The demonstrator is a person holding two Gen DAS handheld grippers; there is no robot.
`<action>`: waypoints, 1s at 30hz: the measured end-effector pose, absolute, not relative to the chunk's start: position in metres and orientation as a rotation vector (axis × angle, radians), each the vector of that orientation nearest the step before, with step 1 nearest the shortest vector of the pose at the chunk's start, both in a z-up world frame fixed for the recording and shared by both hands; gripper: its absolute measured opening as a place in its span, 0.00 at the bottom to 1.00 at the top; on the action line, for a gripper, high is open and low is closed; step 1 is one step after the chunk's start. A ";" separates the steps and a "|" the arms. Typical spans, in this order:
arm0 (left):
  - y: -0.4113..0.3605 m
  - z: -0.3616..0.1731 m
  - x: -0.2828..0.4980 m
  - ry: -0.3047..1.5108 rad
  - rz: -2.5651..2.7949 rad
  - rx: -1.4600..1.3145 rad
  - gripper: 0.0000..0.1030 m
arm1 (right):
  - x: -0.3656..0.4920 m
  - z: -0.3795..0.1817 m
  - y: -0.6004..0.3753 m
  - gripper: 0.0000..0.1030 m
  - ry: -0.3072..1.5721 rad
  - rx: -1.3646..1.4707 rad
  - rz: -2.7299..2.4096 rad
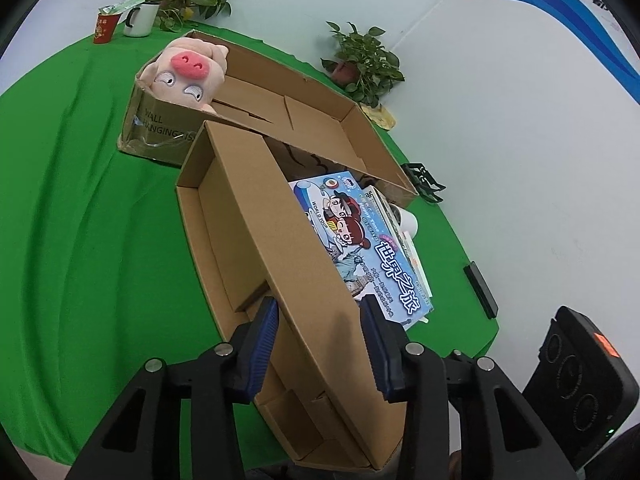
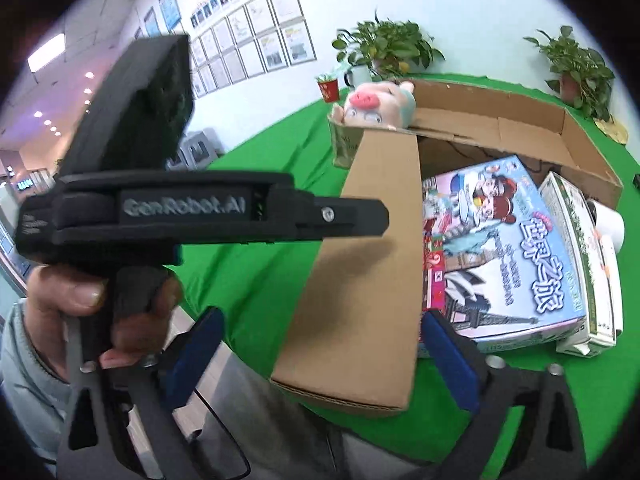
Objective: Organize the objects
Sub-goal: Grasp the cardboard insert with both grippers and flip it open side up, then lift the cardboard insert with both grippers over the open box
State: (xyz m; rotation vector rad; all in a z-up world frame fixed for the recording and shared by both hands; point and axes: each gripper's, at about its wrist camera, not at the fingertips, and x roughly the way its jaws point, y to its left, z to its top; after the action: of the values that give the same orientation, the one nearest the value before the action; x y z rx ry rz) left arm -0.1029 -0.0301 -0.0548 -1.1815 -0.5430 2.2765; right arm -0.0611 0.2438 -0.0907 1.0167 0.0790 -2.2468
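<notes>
Both left tongs (image 1: 320,344) astride box wall (image 1: 304,280)

black tool (image 1: 326,344) — blue pads (image 1: 266,344), pale-blue sleeve (image 2: 24,372)

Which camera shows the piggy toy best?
The left wrist view: the pink pig plush sits larger and sharper there, snout and eyes plain, in the corner of the far cardboard box. The right wrist view shows it smaller and blurrier.

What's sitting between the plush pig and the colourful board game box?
In both wrist views, bare cardboard box floor separates the plush pig and board game box.
</notes>
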 end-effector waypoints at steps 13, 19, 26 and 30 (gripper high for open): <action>-0.024 -0.050 -0.096 -0.480 2.239 -1.178 0.39 | -0.093 -0.123 0.268 0.69 -0.427 1.188 -1.931; -0.047 -0.038 -0.086 -0.452 2.382 -1.114 0.62 | -0.083 -0.123 0.289 0.83 -0.399 1.211 -2.010; -0.067 -0.045 -0.073 -0.372 2.480 -1.168 0.64 | -0.067 -0.094 0.291 0.82 -0.217 1.077 -2.194; -0.069 -0.059 -0.065 -0.395 2.439 -1.222 0.64 | -0.072 -0.096 0.276 0.69 -0.132 1.078 -2.223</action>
State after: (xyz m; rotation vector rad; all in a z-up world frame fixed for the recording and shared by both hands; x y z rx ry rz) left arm -0.0655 -0.0691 -0.0592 -1.2219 -0.3953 2.4390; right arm -0.0719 0.2756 -0.0960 1.0785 -0.1316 -2.2231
